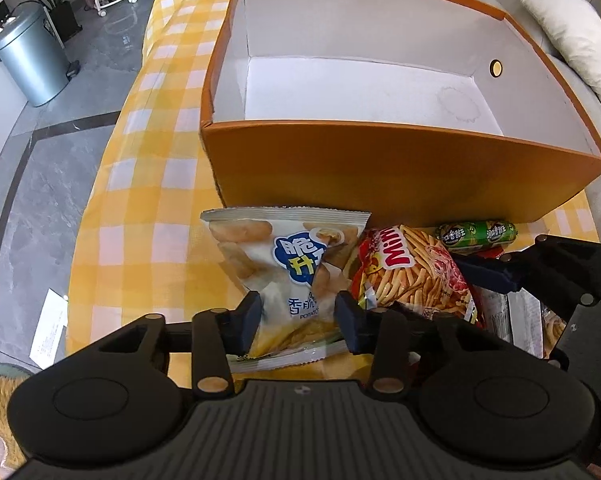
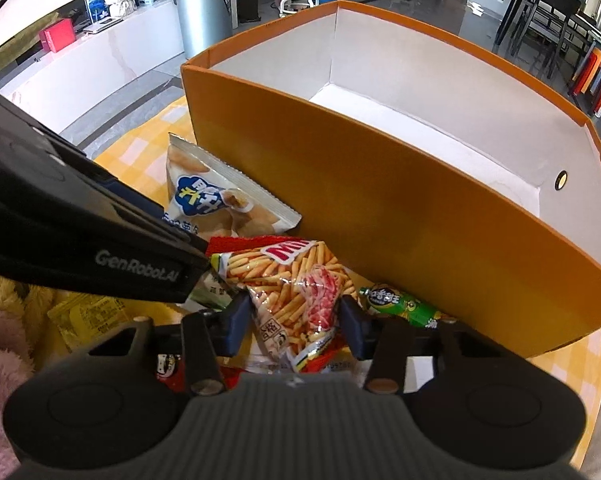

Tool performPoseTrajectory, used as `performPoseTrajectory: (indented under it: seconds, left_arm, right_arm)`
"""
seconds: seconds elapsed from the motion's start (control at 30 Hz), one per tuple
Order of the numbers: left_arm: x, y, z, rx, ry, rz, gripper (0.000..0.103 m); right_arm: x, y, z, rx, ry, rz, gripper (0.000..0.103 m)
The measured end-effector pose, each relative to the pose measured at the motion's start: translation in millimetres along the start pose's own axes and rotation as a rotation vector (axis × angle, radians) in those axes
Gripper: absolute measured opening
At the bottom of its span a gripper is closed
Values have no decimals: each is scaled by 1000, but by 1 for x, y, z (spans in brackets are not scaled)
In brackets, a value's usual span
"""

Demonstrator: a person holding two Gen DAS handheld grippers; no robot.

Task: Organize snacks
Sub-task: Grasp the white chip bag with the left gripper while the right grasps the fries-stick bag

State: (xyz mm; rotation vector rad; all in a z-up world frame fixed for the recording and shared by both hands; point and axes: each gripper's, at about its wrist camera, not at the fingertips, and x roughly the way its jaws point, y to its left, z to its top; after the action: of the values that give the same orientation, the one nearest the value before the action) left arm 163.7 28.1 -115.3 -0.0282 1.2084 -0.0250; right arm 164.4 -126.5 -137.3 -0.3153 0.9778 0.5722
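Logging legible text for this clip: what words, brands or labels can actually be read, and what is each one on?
"GenRobot.AI": side of the left gripper.
"Mimi", partly cut off: red fries bag, held by the right gripper.
"POTATO", partly hidden, plus large Chinese characters "脆升升" and "香脆": white chip bag, held by the left gripper.
Chinese label on the green sausage: too small to read reliably.
Fine print on both bags: blurred.

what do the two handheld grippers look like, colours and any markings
Both are matte black plastic. The left gripper and right gripper each have two dark navy blue finger pads, black link arms with tan round pivot pins, two big round housings and a ribbed grey centre panel. The left gripper's side, seen from the right wrist view, carries white "GenRobot.AI" lettering. No cables, hands or sleeves show.
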Motion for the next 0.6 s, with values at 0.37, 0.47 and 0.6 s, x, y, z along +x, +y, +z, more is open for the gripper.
performPoseTrajectory:
  seconds: [0.37, 0.47, 0.6]
  left_arm:
    - [-22, 1, 0, -38, -64, 17, 19]
    - [-34, 2, -2, -50, -92, 11, 17]
    - [-52, 5, -5, -71, -138, -1, 17]
  right_arm:
    - [-29, -6, -6, 1, -79, -10, 31]
    - [-41, -10, -9, 9, -103, -18, 31]
    - [-58, -16, -13, 45, -135, -30, 31]
